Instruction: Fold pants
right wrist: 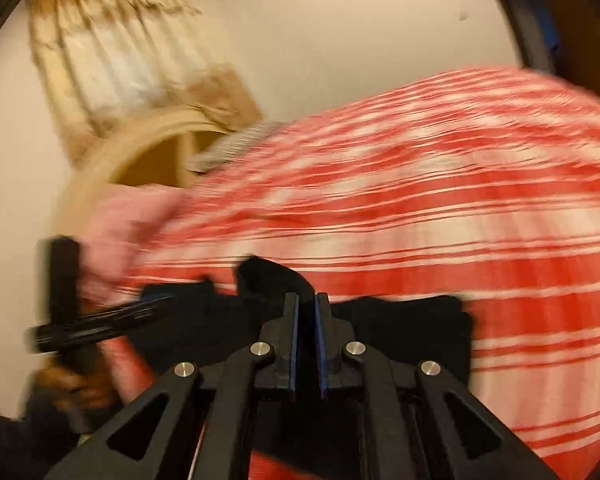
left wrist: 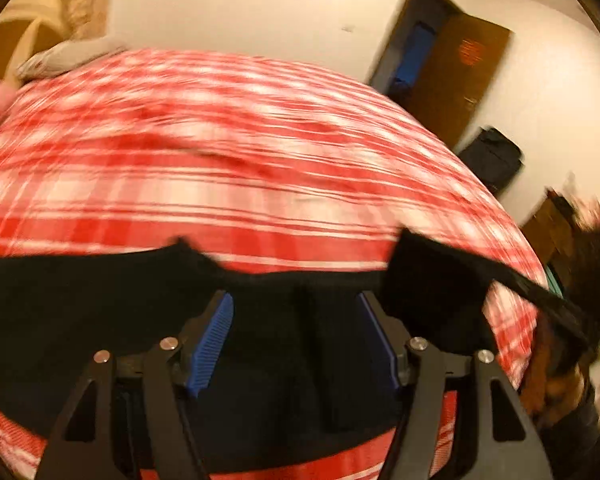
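Note:
Black pants (left wrist: 80, 312) lie across the near part of a bed covered with a red and white checked cloth (left wrist: 260, 160). My left gripper (left wrist: 296, 308) is open over them, its blue pads (left wrist: 216, 336) wide apart with black cloth between and below. My right gripper (right wrist: 307, 300) is shut on a fold of the pants (right wrist: 400, 328), and a bunch of fabric (right wrist: 268, 276) sticks up past its tips. The right wrist view shows the other gripper (right wrist: 60, 320) blurred at the left, held by a hand (right wrist: 72, 388). Both views are motion-blurred.
A curved wooden headboard (right wrist: 152, 132) and beige curtain (right wrist: 112, 64) stand at the bed's far end, with a grey pillow (left wrist: 72, 56) and pink cloth (right wrist: 120, 220) near them. A brown door (left wrist: 460, 72) and a dark bag (left wrist: 492, 160) are by the wall on the right.

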{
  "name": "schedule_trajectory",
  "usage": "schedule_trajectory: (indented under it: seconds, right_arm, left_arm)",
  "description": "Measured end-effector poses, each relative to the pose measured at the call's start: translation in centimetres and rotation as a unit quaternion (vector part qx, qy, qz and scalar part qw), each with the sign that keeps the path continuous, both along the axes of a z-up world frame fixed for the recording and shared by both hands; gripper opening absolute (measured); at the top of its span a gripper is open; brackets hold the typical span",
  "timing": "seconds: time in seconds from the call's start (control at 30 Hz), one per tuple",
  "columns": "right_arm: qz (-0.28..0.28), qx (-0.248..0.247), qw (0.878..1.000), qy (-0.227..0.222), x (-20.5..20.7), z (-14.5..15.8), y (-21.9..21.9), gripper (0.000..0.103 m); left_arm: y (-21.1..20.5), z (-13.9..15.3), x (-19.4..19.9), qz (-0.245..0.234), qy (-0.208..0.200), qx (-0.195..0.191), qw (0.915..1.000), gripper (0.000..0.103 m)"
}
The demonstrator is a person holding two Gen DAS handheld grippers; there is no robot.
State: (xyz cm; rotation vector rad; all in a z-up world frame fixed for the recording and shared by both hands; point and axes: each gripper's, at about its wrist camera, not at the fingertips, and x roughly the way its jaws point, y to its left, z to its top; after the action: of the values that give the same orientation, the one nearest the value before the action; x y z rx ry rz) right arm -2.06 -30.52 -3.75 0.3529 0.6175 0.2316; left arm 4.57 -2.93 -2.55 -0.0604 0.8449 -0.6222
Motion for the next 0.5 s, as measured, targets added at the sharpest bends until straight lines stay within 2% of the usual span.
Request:
schedule_trajectory:
  seconds: [0.03,0.1,0.17,0.27,0.33,0.37,0.4,0.43,0.47,0.5]
  right_arm:
    - [0.004,0.022,1.0,0.009,0.2,-0.5,-0.5,0.008]
    - [0.042,0.112,0.993,0.017,0.3,-1.6,-0.5,0.008]
    - [0.063,0.122,0.99,0.018,0.5,-2.1,1.2,0.008]
    - [0.126,0.135,0.982,0.026,1.3,-3.2,5.6,0.008]
    - [0.181,0.165,0.968,0.058,2.5,-4.6,9.5,0.01]
    - [0.199,0.171,0.962,0.075,2.8,-5.2,10.7,0.024]
    - [0.226,0.177,0.953,0.1,3.2,-6.2,12.5,0.047]
    - [0.245,0.179,0.946,0.111,3.2,-6.8,13.6,0.056]
    - [0.254,0.179,0.944,0.112,3.0,-7.0,14.1,0.061]
    - [0.266,0.178,0.941,0.112,2.7,-7.0,14.7,0.061]
  left_arm:
    - [-0.8,0.1,-0.5,-0.01,-0.009,0.009,0.9999,0.067]
    - [-1.5,0.2,-0.7,-0.013,-0.016,0.024,0.9995,0.067]
    - [-0.9,0.4,-0.3,-0.005,-0.011,0.011,0.9999,0.067]
    - [1.1,0.7,0.7,0.026,-0.001,-0.002,0.9996,0.067]
    - [2.5,1.0,0.8,0.047,-0.005,-0.001,0.9989,0.067]
    - [3.8,1.4,1.0,0.064,-0.012,0.003,0.9979,0.067]
    - [4.2,1.5,0.8,0.072,-0.015,0.004,0.9973,0.067]
    - [5.1,1.7,0.9,0.083,-0.016,0.003,0.9964,0.067]
    - [6.1,1.9,1.1,0.096,-0.016,0.001,0.9953,0.067]
    - [6.7,2.0,1.0,0.103,-0.018,0.002,0.9946,0.067]
